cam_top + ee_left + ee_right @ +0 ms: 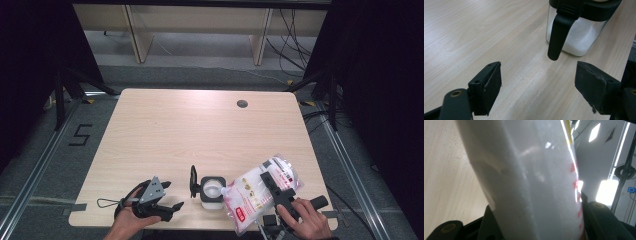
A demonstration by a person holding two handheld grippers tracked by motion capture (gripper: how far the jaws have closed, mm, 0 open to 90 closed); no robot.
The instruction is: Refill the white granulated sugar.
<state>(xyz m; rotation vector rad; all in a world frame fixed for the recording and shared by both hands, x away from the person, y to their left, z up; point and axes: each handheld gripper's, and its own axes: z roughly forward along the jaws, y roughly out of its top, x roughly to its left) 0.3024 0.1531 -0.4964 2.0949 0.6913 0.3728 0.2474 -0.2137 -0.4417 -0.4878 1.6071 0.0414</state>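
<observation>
Your right gripper [274,186] is clamped across the bag [260,192] of white grains, tipped so its lower corner sits just over the open jar [211,192] off the gripper's left side. Keep that corner inside the rim and raise the far end slowly. Your left gripper [170,196] rests with jaws apart and empty (the jar just ahead of them), ready to steady it.

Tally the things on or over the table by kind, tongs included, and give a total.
Tongs: 2, left tongs and right tongs
Bag of white powder: 1
Clear jar with black lid flipped open: 1
Total: 4
</observation>
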